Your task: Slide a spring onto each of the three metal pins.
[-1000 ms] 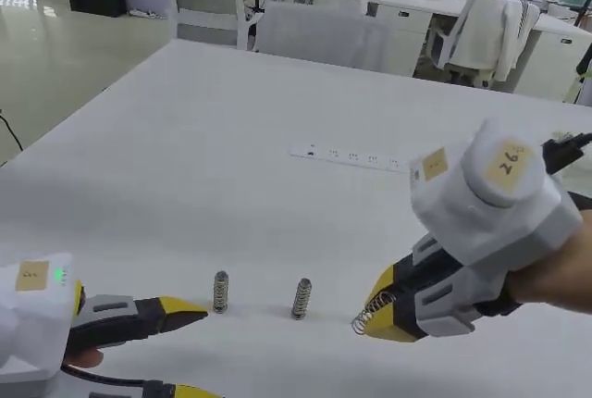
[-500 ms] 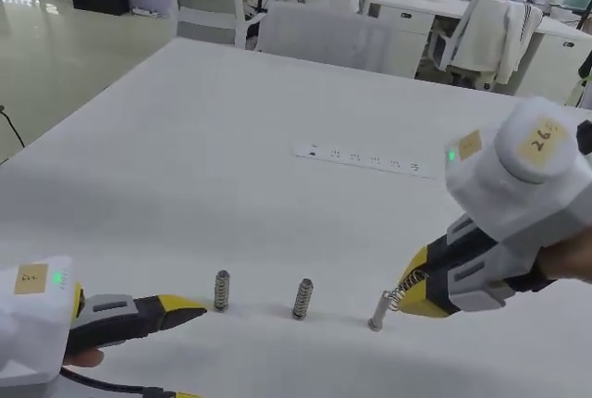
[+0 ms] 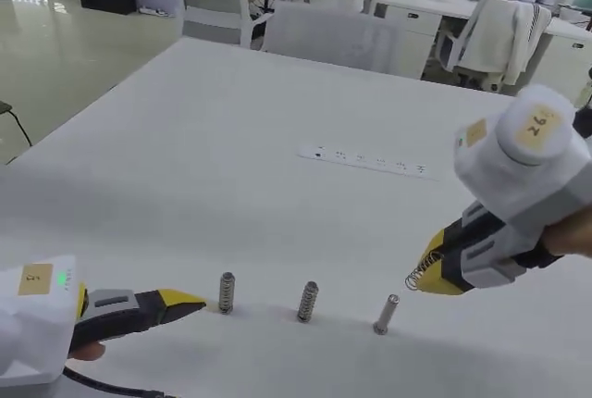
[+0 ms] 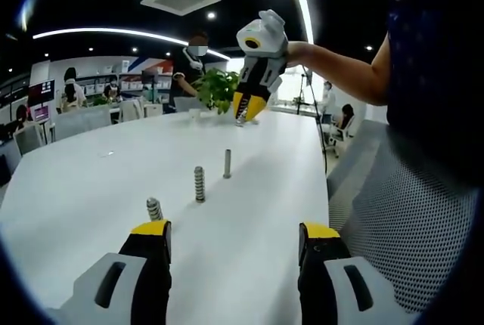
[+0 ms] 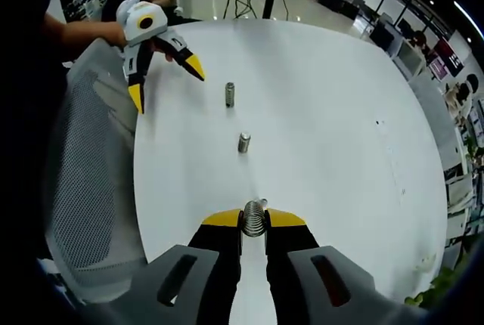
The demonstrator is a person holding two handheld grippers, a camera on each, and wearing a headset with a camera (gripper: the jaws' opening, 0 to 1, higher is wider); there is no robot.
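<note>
Pins, three, upright in a row near the desk [image 3: 277, 139] edge: left pin [image 3: 227, 292] and middle pin [image 3: 307, 301] each sleeved, right pin [image 3: 386, 314] bare. Springs, three: two on those pins, third spring [image 3: 416, 276] pinched in the right tongs [image 5: 254, 223], which tilt down, up beside the right pin, apart. Left tongs [image 4: 236, 230] wide, level, just beside the left pin. Broad bare top beyond; power strip [image 3: 365, 159] well apart.

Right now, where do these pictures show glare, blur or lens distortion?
Head view: soft even light, faint shadows, the bare pin sharp, bright glare on the floor. Left gripper view: fisheye bends the table edge; ceiling light strips blow out. Right gripper view: same bending; the spring between the jaws is clearly readable.
</note>
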